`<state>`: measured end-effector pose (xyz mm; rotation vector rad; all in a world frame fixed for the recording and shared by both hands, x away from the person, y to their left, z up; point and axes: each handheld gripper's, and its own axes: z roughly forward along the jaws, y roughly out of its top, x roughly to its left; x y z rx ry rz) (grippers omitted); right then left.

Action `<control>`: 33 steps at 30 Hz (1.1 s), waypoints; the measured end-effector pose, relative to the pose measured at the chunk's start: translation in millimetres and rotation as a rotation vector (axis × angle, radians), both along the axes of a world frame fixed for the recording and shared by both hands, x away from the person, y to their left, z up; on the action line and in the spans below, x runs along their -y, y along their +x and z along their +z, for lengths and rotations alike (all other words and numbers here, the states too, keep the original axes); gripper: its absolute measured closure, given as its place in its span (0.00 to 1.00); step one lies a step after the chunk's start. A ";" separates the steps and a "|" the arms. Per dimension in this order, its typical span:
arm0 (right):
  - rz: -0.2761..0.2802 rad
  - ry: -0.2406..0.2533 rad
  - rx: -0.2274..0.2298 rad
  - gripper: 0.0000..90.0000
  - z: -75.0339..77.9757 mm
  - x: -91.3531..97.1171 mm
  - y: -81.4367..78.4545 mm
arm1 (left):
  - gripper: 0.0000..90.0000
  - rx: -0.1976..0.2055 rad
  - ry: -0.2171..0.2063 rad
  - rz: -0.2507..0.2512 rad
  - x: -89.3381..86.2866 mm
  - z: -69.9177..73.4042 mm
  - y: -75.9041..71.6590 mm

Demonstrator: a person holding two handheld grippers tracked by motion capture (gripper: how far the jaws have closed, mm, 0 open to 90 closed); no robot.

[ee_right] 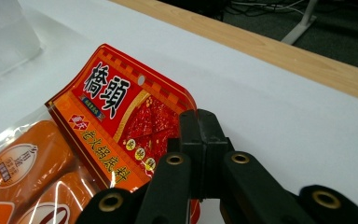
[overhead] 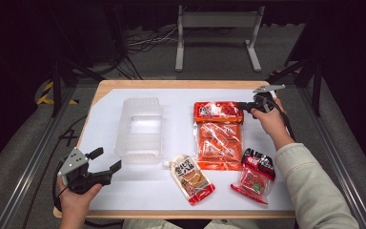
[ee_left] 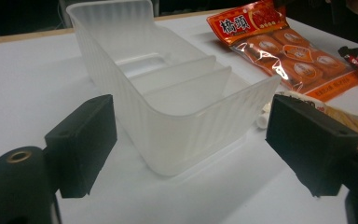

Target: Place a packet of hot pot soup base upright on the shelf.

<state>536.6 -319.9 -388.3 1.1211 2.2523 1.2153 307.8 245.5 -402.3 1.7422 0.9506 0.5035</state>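
Observation:
A large orange snack packet (overhead: 219, 138) lies right of the table's middle. My right gripper (overhead: 245, 106) is shut on its top right corner, and in the right gripper view the jaws (ee_right: 198, 128) pinch the edge of the packet (ee_right: 102, 112), which curls up a little. My left gripper (overhead: 106, 160) stands open near the front left corner, empty, and faces a translucent plastic container (overhead: 139, 128). In the left gripper view the container (ee_left: 168, 93) with its inner dividers sits just beyond the open jaws (ee_left: 191, 135).
A small brown sauce pouch (overhead: 191, 179) and a red-and-black snack packet (overhead: 255, 174) lie near the front edge. A white sheet (overhead: 181, 95) covers the wooden table (overhead: 171, 84). A metal stand (overhead: 217, 28) is on the floor behind.

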 end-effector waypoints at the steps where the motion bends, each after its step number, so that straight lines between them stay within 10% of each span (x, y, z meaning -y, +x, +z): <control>1: 0.002 0.006 0.005 1.00 2.4 0.4 -1.1 | 0.18 0.006 0.001 0.001 1.1 1.2 0.5; 19: 0.071 0.112 0.123 1.00 55.4 8.6 -36.8 | 0.30 -0.010 -0.065 -0.060 23.3 19.2 9.6; 24: 0.094 0.103 0.170 1.00 67.2 8.8 -50.4 | 0.31 0.085 -0.111 -0.057 32.2 20.1 12.6; 33: 0.124 0.104 0.227 1.00 78.5 1.8 -60.0 | 0.16 0.061 -0.071 -0.093 55.9 25.0 22.4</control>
